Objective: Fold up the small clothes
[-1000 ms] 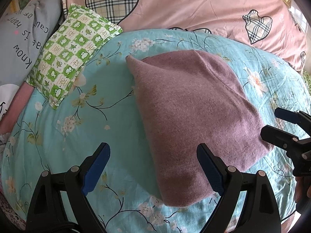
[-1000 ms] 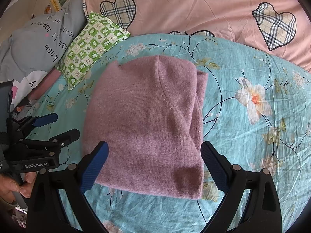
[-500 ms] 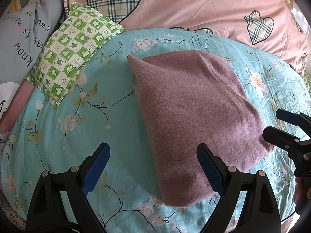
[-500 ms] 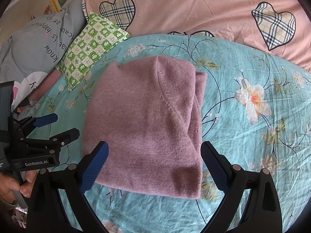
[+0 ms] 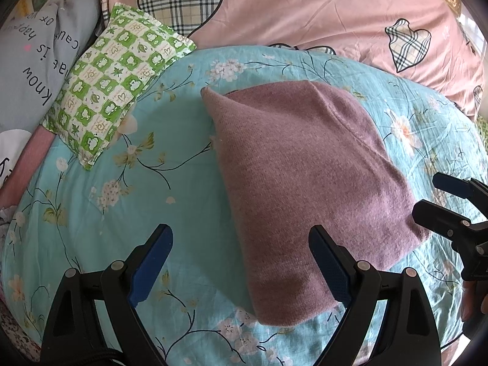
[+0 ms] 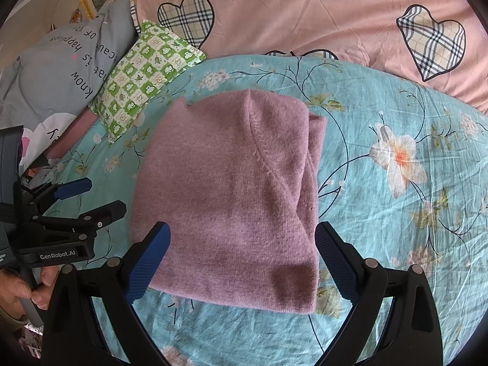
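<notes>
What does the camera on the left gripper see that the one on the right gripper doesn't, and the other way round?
Only the left wrist view shows the right gripper from the side, open at the right edge beside the purple knit garment.

Only the right wrist view shows the left gripper from the side, open, with the hand holding its handle, and the stitched seam curving across the garment.

Both show the folded garment lying free on the turquoise floral sheet, the green checked pillow, the grey printed pillow and the pink heart quilt.
</notes>
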Tool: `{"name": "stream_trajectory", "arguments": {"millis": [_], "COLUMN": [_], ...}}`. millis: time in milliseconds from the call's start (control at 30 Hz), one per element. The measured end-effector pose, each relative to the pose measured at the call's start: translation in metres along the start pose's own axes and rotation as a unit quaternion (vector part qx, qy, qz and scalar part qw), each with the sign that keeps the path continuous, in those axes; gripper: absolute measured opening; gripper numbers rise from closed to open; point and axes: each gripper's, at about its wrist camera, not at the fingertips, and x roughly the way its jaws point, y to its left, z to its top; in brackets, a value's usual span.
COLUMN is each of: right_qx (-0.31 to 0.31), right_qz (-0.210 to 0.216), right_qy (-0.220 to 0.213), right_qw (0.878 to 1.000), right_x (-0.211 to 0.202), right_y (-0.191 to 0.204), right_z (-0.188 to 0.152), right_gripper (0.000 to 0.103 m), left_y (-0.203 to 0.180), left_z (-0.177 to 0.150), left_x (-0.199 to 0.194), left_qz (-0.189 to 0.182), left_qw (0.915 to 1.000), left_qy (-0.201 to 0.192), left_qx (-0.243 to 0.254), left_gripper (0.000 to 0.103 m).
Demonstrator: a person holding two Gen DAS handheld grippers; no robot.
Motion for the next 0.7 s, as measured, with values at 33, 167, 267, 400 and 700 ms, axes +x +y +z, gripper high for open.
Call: {"name": "stream_trajectory", "arguments": {"millis": [33, 167, 267, 400, 700], "right_qx": [0.0, 0.0, 0.0, 0.001, 0.005], "right_qz": [0.0, 0.0, 0.0, 0.0, 0.002], "right_qy": [0.0, 0.0, 0.0, 0.0, 0.0], "right_qw": [1.0, 1.0, 1.0, 1.0, 1.0], "right_x": [-0.0002, -0.0001, -0.0001, -0.0001, -0.0011], "right_y": [0.0006, 0.0001, 0.0007, 0.0008, -0.0022], "right_z": [0.0003, 0.0003, 0.0004, 0.0006, -0.0001], "right_gripper": [0.096, 0.096, 0.096, 0.096, 0.096], "left_y": [0.0002, 0.0007, 0.0012, 0.0021, 0.0032], "left_z": [0.0, 0.0001, 0.0, -0.0003, -0.0018], "left_x": [-0.0001, -0.0002, -0.0008, -0.0018, -0.0026], "left_qz": [0.0, 0.0, 0.001, 0.002, 0.01], "left_qw": [1.0, 1.0, 1.0, 1.0, 0.9999], "left_qy": [0.0, 0.0, 0.0, -0.001, -0.005], "left_qx": [0.0, -0.001, -0.003, -0.006, -0.006], "left_gripper": [0.091, 0.091, 0.091, 0.091, 0.091]}}
